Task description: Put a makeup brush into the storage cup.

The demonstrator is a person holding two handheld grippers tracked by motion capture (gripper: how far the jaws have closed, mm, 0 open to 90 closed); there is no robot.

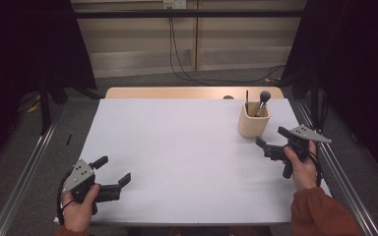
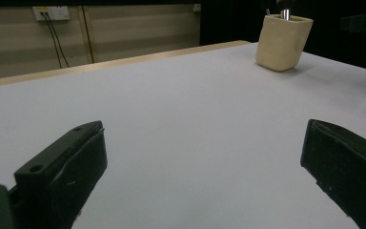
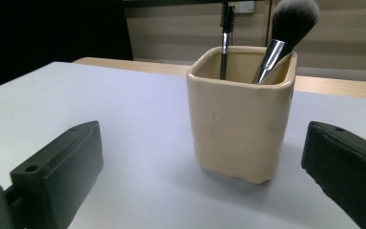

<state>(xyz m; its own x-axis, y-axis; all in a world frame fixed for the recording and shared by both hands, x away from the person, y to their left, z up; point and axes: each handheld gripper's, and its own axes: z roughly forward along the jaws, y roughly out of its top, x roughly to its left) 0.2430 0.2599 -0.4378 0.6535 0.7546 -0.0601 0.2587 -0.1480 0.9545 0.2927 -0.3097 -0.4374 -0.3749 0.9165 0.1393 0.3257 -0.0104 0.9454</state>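
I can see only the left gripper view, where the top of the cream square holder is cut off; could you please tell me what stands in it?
Observer: The cream square ceramic holder contains a fluffy powder brush with a silver ferrule and a thin black spoolie wand.
Operator: Thank you; where is the right gripper?
Observer: The right gripper sits just in front of the holder, jaws open, not touching it.
Operator: And how does the powder brush sit?
Observer: It leans against the holder's rim, bristles up; the wand stands nearly upright.
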